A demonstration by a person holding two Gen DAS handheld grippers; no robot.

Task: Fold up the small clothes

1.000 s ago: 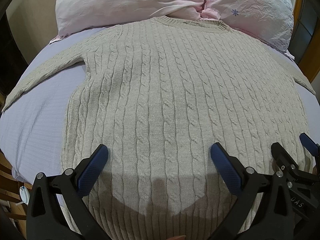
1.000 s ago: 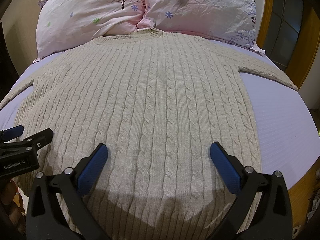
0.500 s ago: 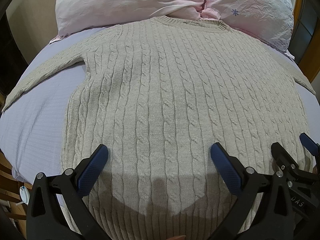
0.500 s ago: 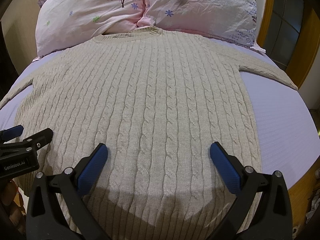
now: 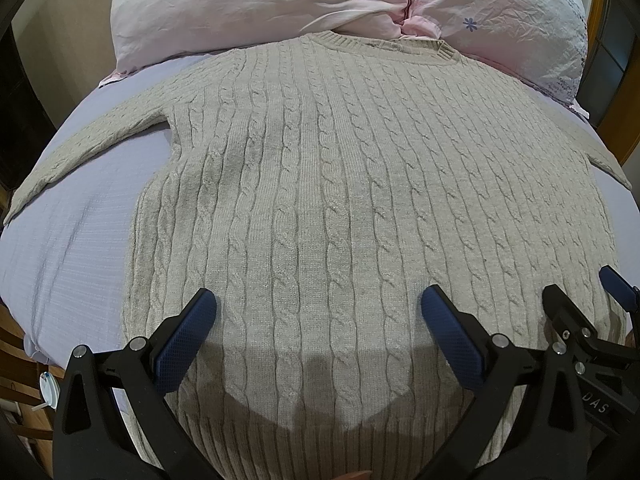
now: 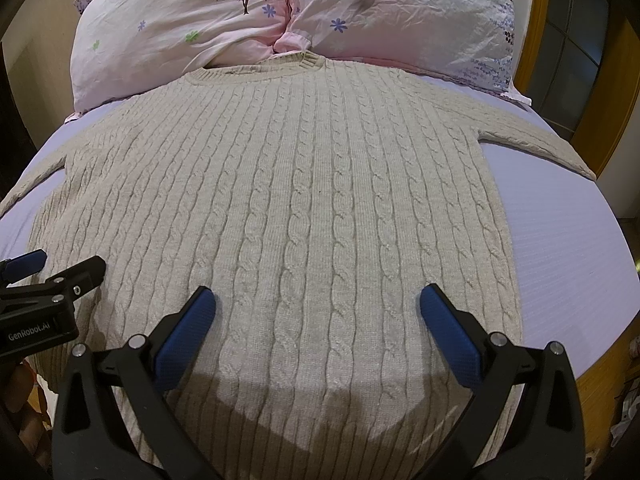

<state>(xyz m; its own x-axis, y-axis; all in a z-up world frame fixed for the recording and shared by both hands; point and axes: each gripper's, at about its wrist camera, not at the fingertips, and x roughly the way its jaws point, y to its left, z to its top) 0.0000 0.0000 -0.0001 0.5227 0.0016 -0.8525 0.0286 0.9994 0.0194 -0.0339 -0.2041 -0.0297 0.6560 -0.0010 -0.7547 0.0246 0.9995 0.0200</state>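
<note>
Beige cable-knit sweater (image 5: 340,184), flat, sleeves spread

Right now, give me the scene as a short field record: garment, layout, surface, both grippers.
garment: beige cable-knit sweater, unfolded
layout: flat, front up, neckline toward the pillows, hem toward the cameras
sleeves: left sleeve and right sleeve both spread outward on the sheet
surface: bed with lavender sheet
left gripper: open, above the hem area, holding nothing
right gripper: open, above the hem area, holding nothing
fold progress: none visible
</note>
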